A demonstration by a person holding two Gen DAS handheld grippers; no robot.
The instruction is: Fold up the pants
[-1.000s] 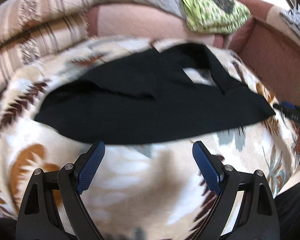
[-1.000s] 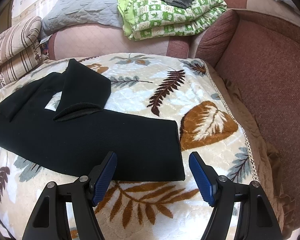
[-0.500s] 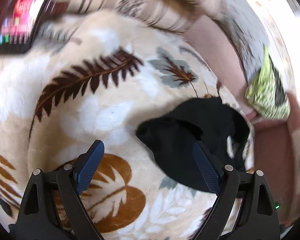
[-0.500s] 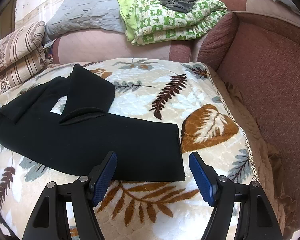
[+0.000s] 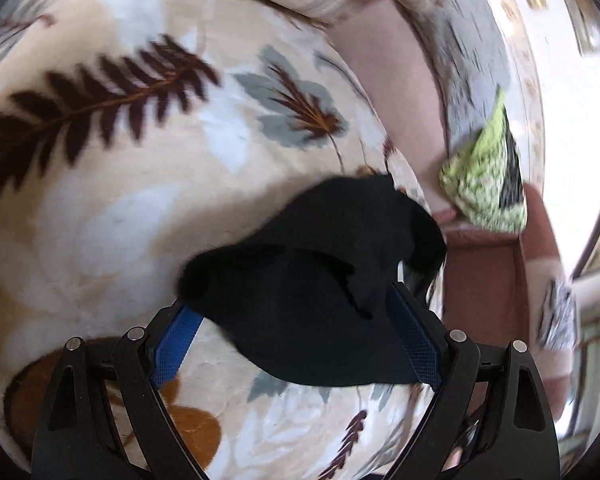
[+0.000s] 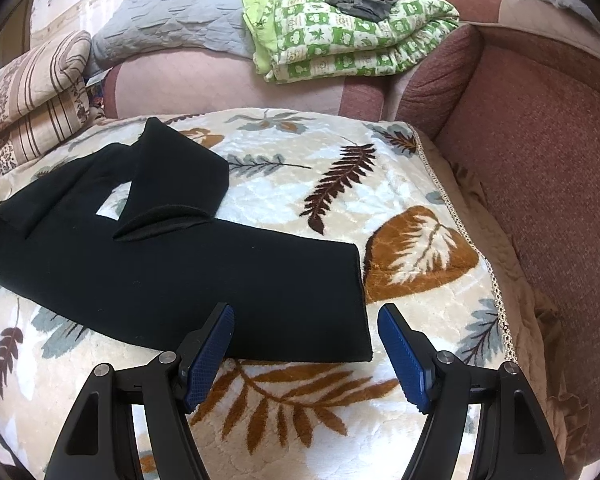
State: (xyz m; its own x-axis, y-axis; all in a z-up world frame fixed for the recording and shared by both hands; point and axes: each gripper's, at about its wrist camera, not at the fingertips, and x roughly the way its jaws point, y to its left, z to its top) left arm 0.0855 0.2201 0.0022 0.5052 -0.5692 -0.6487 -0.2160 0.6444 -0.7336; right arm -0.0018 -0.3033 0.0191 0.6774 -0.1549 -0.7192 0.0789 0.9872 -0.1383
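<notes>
Black pants [image 6: 172, 264] lie across a leaf-patterned blanket [image 6: 404, 184] on a sofa. One leg is folded back over itself at the far left; the other leg's hem ends near the right gripper. My right gripper [image 6: 306, 332] is open, its blue pads [image 6: 404, 356] straddling the hem corner just above the cloth. In the left wrist view the pants [image 5: 308, 280] bunch at their left end. My left gripper [image 5: 296, 316] is open, and the cloth's end lies between its blue pads [image 5: 414, 340], partly covering the tips.
Striped cushions [image 6: 28, 96] sit at the far left. A grey quilt [image 6: 180, 12] and a folded green blanket [image 6: 340, 40] rest on the sofa back. The maroon sofa arm [image 6: 540, 160] rises to the right of the blanket.
The left gripper swung to the left end of the pants and closed in until the cloth lies between its fingers. The right gripper stayed put over the hem.
</notes>
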